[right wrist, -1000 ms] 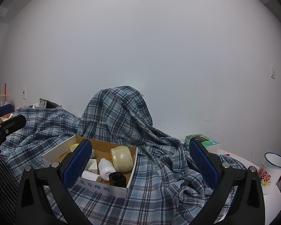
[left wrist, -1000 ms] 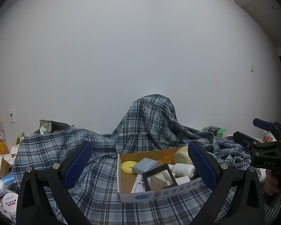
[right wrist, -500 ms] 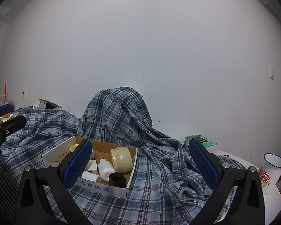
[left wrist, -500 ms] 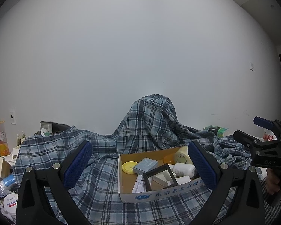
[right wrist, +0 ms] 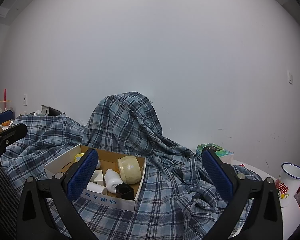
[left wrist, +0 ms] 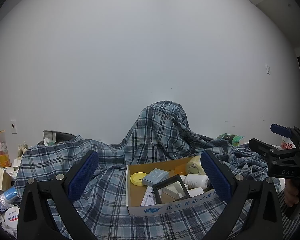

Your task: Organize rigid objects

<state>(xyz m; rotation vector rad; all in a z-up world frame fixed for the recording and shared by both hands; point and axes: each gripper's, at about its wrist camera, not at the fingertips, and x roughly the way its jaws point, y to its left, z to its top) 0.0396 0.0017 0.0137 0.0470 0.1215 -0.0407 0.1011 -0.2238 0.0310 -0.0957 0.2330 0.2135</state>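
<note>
Plaid cloth (left wrist: 102, 180) is covering the bench where we are hovering both grippers, left gripper (left wrist: 150, 173) and right gripper (right wrist: 150, 172) spread wide and empty, just short of the cardboard box (left wrist: 170, 208) of bottles, so we are judging one reachable item, squarely approached, best.

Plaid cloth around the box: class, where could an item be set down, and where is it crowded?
Free: flat plaid cloth left of the box, and in front of it, near the open left gripper. Crowded: inside the box, and the cluttered left edge.
</note>
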